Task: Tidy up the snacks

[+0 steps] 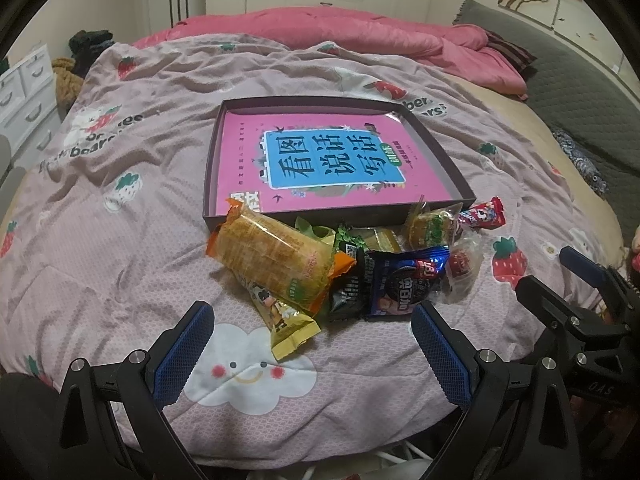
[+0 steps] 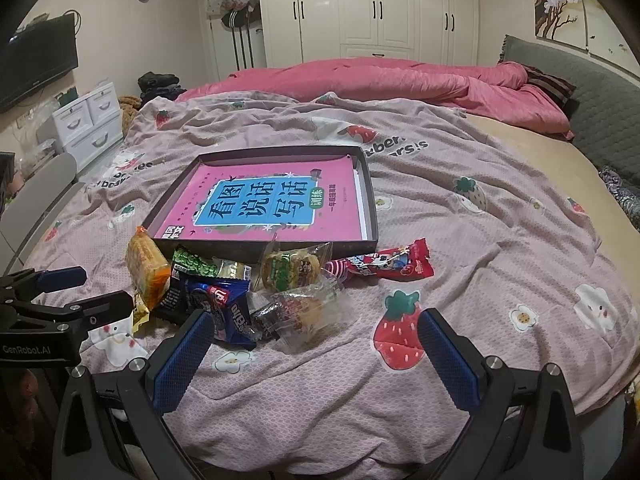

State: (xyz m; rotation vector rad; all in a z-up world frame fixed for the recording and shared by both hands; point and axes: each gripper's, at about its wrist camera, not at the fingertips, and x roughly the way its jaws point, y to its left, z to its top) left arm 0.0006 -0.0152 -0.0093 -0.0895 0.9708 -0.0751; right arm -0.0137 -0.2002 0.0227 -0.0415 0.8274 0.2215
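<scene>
Snacks point(image 1: 340, 264) crowd low-centre below the tray point(image 1: 464, 184); both grippers, left gripper point(image 1: 312, 344) and right gripper point(image 2: 316, 344), gape wide and empty, so overlapping slippery wrappers risk a double pick.

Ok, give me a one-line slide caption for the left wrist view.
Open left claw hovers before a snack pile beside a shallow box holding a pink book.

home bedroom; bed point(image 2: 500, 240), wardrobe point(image 2: 380, 8), quilt point(image 2: 360, 76)
</scene>
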